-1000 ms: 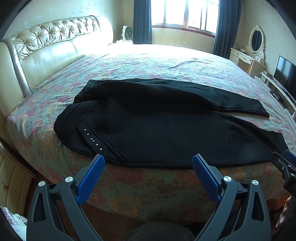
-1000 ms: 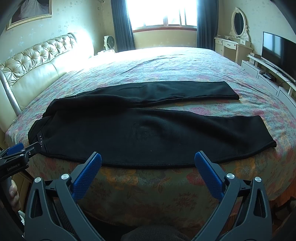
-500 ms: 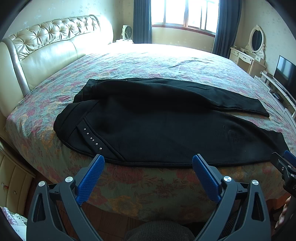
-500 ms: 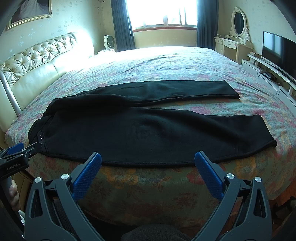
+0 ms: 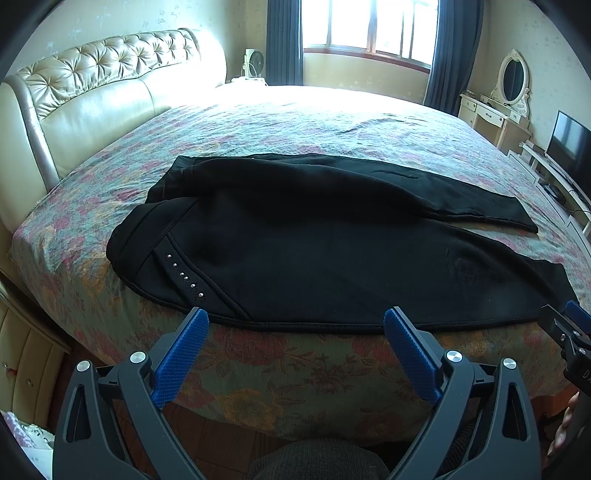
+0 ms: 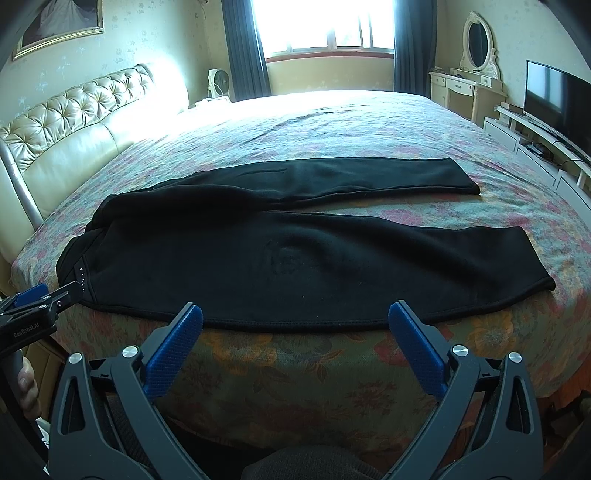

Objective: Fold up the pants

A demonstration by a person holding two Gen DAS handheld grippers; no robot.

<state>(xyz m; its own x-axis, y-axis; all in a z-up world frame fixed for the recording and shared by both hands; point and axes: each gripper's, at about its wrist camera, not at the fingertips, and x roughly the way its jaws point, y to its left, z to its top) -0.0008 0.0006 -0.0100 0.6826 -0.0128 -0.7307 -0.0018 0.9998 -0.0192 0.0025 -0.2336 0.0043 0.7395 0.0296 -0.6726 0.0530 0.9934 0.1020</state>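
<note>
sunlit window (image 6: 328, 33), tufted headboard (image 5: 107, 85), perhaps a fan (image 6: 218, 82)

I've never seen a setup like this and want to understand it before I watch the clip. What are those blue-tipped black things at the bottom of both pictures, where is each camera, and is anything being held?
They are hand-held grippers, one in each of a person's hands, each carrying a fisheye camera that looks forward along its two fingers. One picture is from the left gripper, the other from the right gripper; each also glimpses the other at its edge. Black pants lie spread flat, legs apart, along the near edge of a bed with a floral cover. Both grippers are open, short of the pants' near edge, holding nothing. No fold has been made yet.
</note>
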